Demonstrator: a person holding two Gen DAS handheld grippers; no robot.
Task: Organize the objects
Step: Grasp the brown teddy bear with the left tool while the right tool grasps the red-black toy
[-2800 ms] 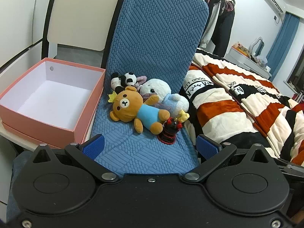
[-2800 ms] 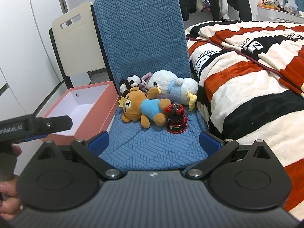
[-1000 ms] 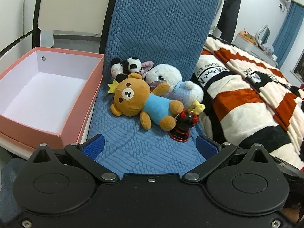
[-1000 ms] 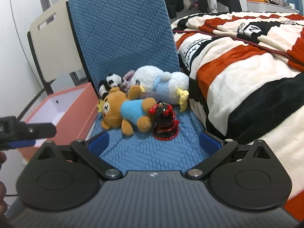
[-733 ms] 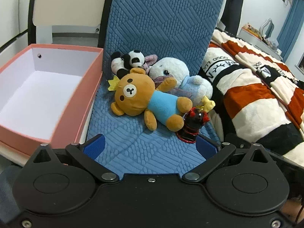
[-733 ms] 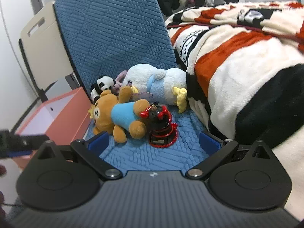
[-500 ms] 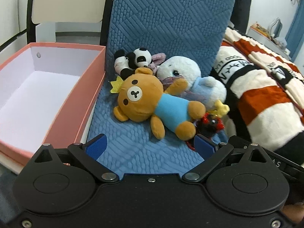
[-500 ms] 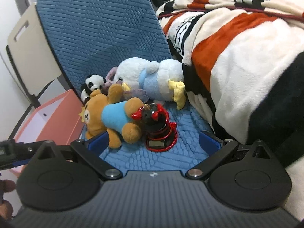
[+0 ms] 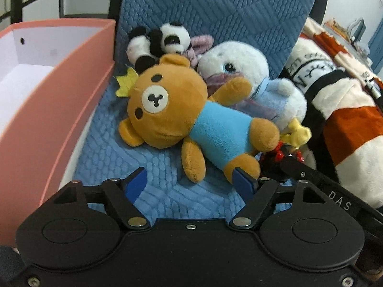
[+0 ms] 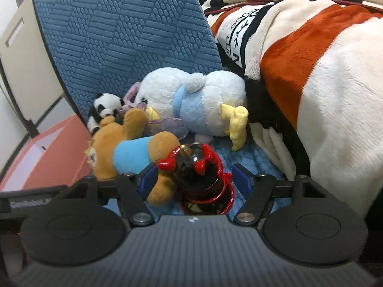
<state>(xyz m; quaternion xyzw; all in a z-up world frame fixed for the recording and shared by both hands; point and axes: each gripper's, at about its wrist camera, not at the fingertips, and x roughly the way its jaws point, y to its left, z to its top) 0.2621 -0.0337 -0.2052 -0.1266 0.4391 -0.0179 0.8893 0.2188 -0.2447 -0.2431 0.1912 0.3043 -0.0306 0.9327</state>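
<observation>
The left wrist camera sat low behind its gripper, angled steeply down and close onto the blue chair seat [image 9: 148, 186], with the pink box [image 9: 79, 110] at its left edge. The right wrist camera looked in shallower, from nearer the striped blanket [image 10: 323, 76] side. Both took in the brown bear [image 9: 172, 110] [image 10: 126, 155], the white plush [image 9: 241, 71] [image 10: 191, 98] and the chair back.

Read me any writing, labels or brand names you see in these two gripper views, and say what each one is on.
"DAS": white letters on the right gripper's black finger arm, seen from the left wrist.
"GenRobot.A", partly cut off and blurred: on the left gripper's black arm, seen from the right wrist.
"GOO" and further black letters: on the striped blanket, too warped to read whole.
The toys and the pink box carry no readable text.
</observation>
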